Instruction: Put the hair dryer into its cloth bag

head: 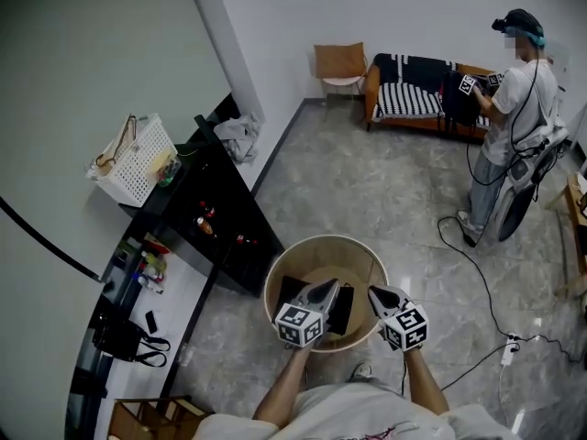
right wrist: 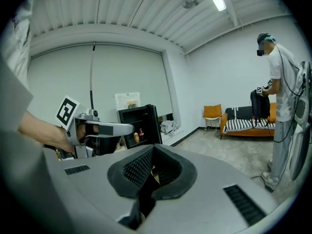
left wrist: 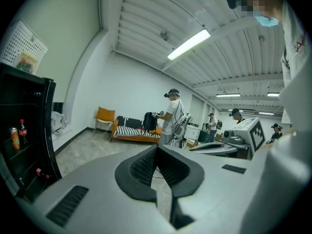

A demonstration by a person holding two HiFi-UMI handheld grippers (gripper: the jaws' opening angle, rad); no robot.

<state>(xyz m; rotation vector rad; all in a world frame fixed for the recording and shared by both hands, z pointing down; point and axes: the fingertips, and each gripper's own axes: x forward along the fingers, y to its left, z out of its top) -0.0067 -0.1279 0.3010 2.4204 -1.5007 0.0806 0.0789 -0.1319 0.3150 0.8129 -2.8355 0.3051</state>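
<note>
A round tan table (head: pixel 365 253) with a raised rim stands right in front of me. Flat black items (head: pixel 292 291) lie on it, partly hidden by my grippers, and I cannot tell the hair dryer from the cloth bag. My left gripper (head: pixel 332 285) hovers over the table's middle, shut and empty. Just to its right is my right gripper (head: pixel 372 291), shut and empty too. The left gripper view shows its pads meeting (left wrist: pixel 157 147) with nothing between them, and the right gripper (left wrist: pixel 243 138) alongside. In the right gripper view the jaws (right wrist: pixel 152 150) are likewise closed, with the left gripper (right wrist: pixel 97 129) beside them.
A black cabinet (head: pixel 220 227) with bottles stands left of the table, a white basket (head: pixel 138 159) on top. A person (head: pixel 514 108) stands at the back right by a striped sofa (head: pixel 413 94) and an orange chair (head: pixel 341 62). Cables and a power strip (head: pixel 509 348) lie on the floor at right.
</note>
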